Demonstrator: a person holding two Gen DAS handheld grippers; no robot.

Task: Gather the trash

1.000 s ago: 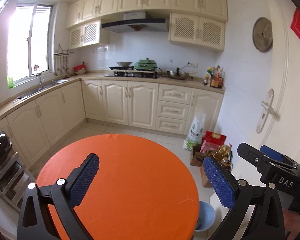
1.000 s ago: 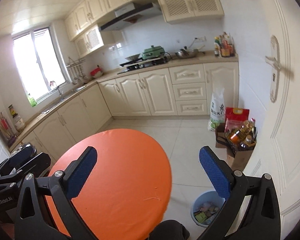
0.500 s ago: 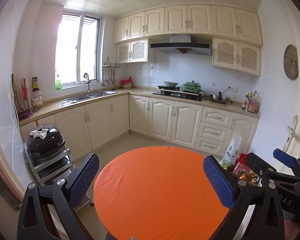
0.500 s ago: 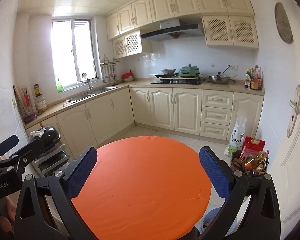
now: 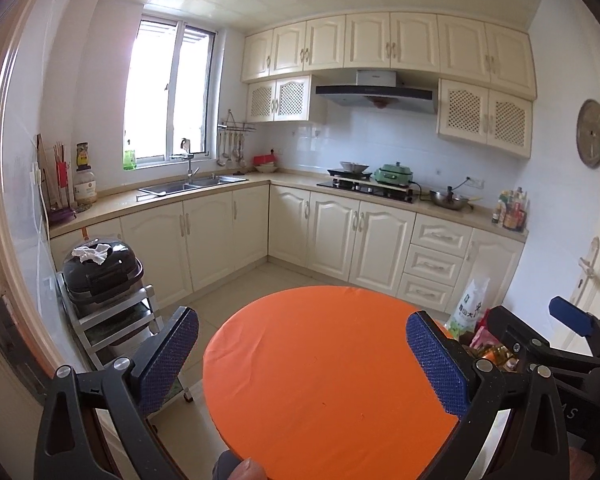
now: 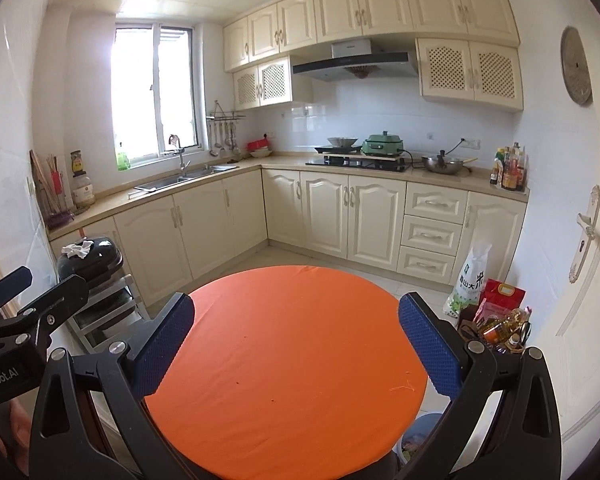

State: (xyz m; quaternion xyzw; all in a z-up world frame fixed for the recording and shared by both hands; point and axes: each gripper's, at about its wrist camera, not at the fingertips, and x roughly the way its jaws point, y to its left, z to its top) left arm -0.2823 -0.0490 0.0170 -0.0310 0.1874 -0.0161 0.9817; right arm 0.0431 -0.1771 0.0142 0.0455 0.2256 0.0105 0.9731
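Note:
A round orange table (image 5: 324, 364) (image 6: 284, 360) fills the lower middle of both wrist views; only a few tiny specks lie on its top. My left gripper (image 5: 302, 354) is held open above the table with nothing between its blue pads. My right gripper (image 6: 296, 338) is open too, also empty, above the same table. A pale blue trash bin (image 6: 418, 436) holding scraps stands on the floor under the table's right edge, mostly hidden. Each gripper shows at the side of the other's view.
Cream kitchen cabinets (image 6: 340, 212) run along the back and left walls with a sink (image 6: 184, 176) and stove (image 6: 360, 160). A black appliance with a white rag (image 5: 100, 268) stands on a metal rack at left. Bags and bottles (image 6: 496, 312) crowd the floor by the door at right.
Both grippers have tilted up and drawn back from pointing down at the floor and bin; the whole table and kitchen have come into view. Both stayed open and empty.

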